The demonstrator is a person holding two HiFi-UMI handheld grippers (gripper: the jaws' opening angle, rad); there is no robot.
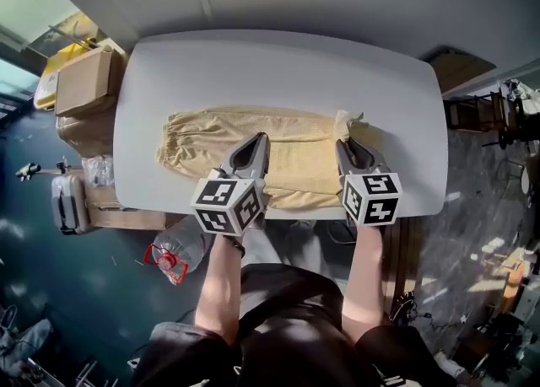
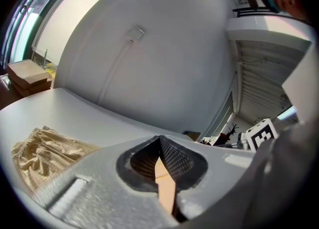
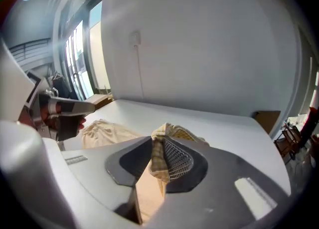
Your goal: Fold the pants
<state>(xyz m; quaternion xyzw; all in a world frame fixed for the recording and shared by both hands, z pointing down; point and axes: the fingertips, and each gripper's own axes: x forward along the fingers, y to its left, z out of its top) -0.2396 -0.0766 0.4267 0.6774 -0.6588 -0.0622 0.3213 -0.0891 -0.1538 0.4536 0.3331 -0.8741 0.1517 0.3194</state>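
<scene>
While the right gripper [image 3: 157, 142] has its jaws clamped on a raised bunch of the pale yellow checked cloth pants [image 1: 207, 142], the left gripper [image 2: 159, 139] shows jaws pressed together with no cloth poking past them; whether a thin edge is nipped I cannot tell. The pants lie flat on the rounded grey-white table [image 1: 278, 65], long axis crosswise to both pairs of jaws. Their gathered end lies beyond the left jaws, so I judge the held end must travel that way, past the left gripper.
</scene>
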